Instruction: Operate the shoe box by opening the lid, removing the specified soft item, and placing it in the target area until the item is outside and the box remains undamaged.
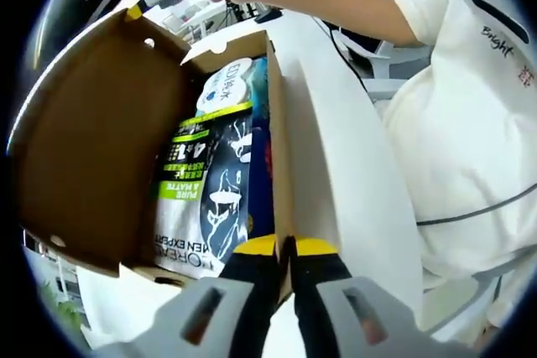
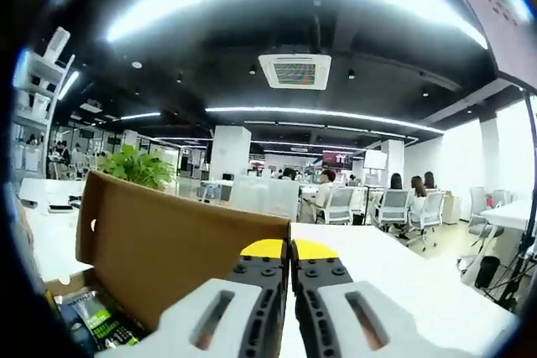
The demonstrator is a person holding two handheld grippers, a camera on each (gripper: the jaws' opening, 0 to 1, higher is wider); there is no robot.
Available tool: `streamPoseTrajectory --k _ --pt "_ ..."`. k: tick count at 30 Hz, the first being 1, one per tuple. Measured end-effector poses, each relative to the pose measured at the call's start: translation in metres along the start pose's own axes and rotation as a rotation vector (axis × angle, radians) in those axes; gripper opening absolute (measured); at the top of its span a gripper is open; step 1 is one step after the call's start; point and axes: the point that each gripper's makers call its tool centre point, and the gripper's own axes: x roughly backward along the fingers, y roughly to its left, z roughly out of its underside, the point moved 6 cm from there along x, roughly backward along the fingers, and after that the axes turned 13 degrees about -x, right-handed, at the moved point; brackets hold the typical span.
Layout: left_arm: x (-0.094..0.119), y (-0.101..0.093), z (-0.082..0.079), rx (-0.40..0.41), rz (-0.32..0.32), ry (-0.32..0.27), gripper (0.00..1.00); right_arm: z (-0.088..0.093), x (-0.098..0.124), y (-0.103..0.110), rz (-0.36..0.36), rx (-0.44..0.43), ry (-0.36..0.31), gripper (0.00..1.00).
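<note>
On the tabletop the box stands open; both tools closed, empty. Next: open one over the pouch.

One shoe box stands open on one white worktop, its single lid raised. Inside it lie at least three packets: one black-and-green printed pouch, one white round-labelled item and one blue item along the side wall. Two hand-held grippers are at work, the left hand-held gripper and the right hand-held gripper. One potted plant stands behind. One ceiling air unit hangs overhead.
</note>
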Motion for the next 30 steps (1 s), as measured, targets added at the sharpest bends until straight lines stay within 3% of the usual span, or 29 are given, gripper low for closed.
streamPoseTrajectory --k 6,8,10,13,15,30 --pt "0.000 0.000 0.000 0.002 0.000 -0.004 0.04 0.003 -0.006 -0.001 0.017 0.008 0.003 0.00" --pt "0.000 0.000 0.000 0.004 -0.001 -0.003 0.04 0.003 -0.006 -0.003 0.003 -0.025 -0.001 0.00" --pt "0.000 0.001 0.000 0.012 -0.001 -0.003 0.04 0.005 -0.007 -0.005 -0.033 -0.122 -0.001 0.00" --pt "0.000 0.001 -0.001 0.011 0.005 0.003 0.04 0.004 -0.008 -0.005 -0.026 -0.096 0.001 0.00" --pt "0.000 0.001 -0.001 0.015 0.004 0.001 0.04 0.003 -0.008 -0.003 0.001 -0.032 0.005 0.00" --pt "0.000 0.002 -0.001 0.018 -0.007 -0.004 0.05 0.008 -0.023 -0.005 0.030 -0.012 0.027 0.00"
